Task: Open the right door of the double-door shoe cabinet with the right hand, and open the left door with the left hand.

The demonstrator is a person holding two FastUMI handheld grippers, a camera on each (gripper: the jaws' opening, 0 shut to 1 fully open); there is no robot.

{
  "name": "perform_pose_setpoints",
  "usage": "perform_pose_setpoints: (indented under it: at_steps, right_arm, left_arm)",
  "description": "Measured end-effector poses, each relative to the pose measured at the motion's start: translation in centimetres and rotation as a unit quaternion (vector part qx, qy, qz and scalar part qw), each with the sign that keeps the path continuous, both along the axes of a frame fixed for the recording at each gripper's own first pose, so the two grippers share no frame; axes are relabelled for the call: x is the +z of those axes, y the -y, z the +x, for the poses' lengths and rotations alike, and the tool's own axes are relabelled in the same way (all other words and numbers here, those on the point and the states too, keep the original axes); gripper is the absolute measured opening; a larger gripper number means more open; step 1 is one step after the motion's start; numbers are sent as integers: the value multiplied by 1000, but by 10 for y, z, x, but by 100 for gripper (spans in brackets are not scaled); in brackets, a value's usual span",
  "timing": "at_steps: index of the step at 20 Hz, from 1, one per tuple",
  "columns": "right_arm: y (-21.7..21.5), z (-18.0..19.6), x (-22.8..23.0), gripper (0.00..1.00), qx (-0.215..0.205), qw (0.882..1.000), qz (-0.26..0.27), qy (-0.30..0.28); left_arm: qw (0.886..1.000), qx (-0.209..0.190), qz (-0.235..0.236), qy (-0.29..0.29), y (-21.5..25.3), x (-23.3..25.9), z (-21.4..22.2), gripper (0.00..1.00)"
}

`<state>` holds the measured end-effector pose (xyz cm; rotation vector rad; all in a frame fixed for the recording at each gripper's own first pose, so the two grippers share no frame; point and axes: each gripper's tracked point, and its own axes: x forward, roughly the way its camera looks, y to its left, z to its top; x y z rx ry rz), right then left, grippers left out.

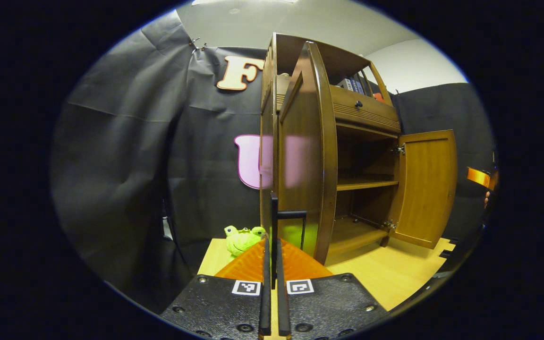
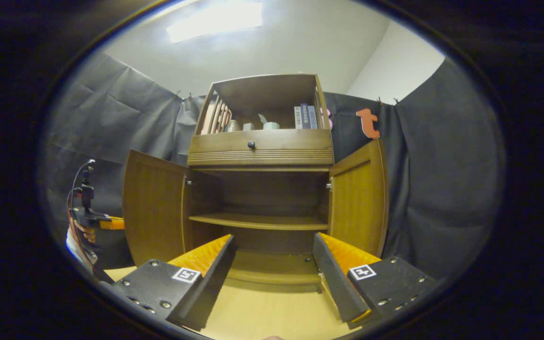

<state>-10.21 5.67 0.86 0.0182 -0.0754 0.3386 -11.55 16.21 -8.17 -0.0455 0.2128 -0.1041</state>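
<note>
The wooden shoe cabinet (image 2: 260, 148) stands with both doors swung open. In the left gripper view I see the left door (image 1: 307, 156) edge-on just ahead. My left gripper (image 1: 272, 243) is shut on its black handle (image 1: 291, 215). The right door (image 1: 425, 189) hangs open farther off. In the right gripper view my right gripper (image 2: 273, 238) is open and holds nothing, facing the bare inner shelf (image 2: 258, 220) between the left door (image 2: 151, 208) and the right door (image 2: 357, 203). The left gripper (image 2: 92, 221) and a hand show beside the left door's outer face.
A green plush frog (image 1: 241, 238) sits on the light wooden floor (image 1: 395, 274) left of the cabinet. A drawer with a black knob (image 2: 251, 145) sits above the doors. Books (image 2: 305, 117) and small items stand on the top shelf. Black cloth walls surround the booth.
</note>
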Motion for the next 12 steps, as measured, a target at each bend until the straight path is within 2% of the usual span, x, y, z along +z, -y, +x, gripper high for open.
perform_pose_setpoints:
  at_steps: [1, 2, 3, 4, 6, 8, 11, 12]
  right_arm:
    - [0, 1, 0, 99, -2, 1000, -5, -1]
    - [-1, -1, 0, 96, 0, 1000, -6, -1]
    - [-2, -2, 0, 96, 4, 1000, -6, -1]
    - [-3, -2, 0, 99, 5, 1000, -7, -2]
    - [0, -1, -2, 99, 4, 1000, -10, -1]
    - [4, -1, -4, 99, 4, 1000, -8, -4]
    - [1, 5, -12, 99, 2, 1000, -5, -16]
    - [1, 6, -15, 96, 2, 1000, -6, -19]
  left_arm:
    - [1000, 10, 9, 2, 0, 0, -4, 13]
    - [1000, 23, 20, 2, -3, 2, -7, 14]
    - [999, 39, 31, 0, -8, 1, -10, 31]
    - [998, 55, 33, -5, -11, 0, -13, 39]
    - [997, 69, 24, -14, -8, 0, -20, 54]
    - [996, 81, 29, -10, -7, 4, -28, 64]
    - [991, 133, 25, 12, -24, 19, -35, 80]
    - [990, 140, 21, 10, -25, 23, -37, 82]
